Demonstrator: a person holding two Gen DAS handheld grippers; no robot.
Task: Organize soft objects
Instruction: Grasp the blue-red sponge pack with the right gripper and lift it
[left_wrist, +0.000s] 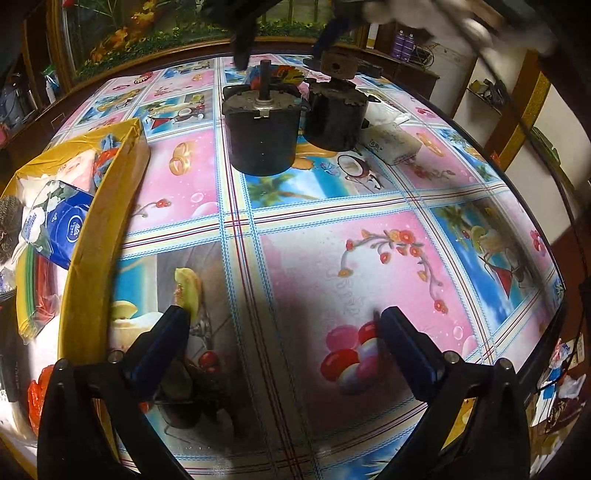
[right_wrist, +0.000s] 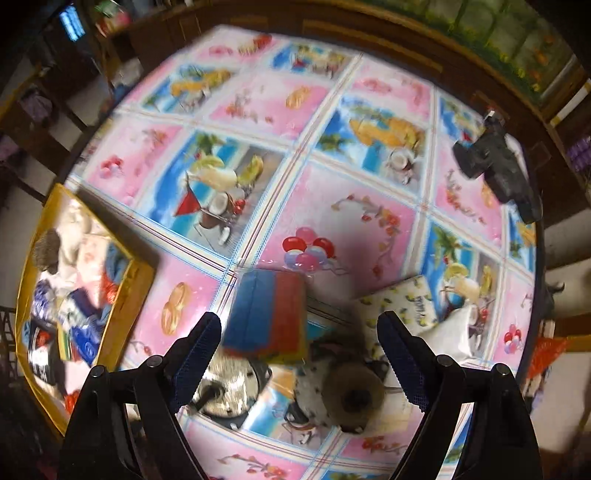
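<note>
My left gripper (left_wrist: 282, 321) hangs open over bare tablecloth (left_wrist: 332, 221) with nothing between its fingers. To its left, a yellow box (left_wrist: 92, 229) holds tissue packs (left_wrist: 66, 221) and other soft things. My right gripper (right_wrist: 299, 325) is also open, and it hovers above a blue and red soft block (right_wrist: 266, 317) without its pads touching it. A lemon-print tissue pack (right_wrist: 399, 306) lies just right of the block. From the left wrist view, the right gripper (left_wrist: 284, 44) shows blurred at the far end of the table. The block (left_wrist: 284, 74) peeks out behind the motors.
Two black motors (left_wrist: 262, 133) (left_wrist: 336, 114) stand on the far part of the table, and a white tissue pack (left_wrist: 391, 142) lies beside them. The right wrist view shows the motors (right_wrist: 229, 387) under the gripper and the yellow box (right_wrist: 144, 273) at the left. Shelves and wooden furniture surround the table.
</note>
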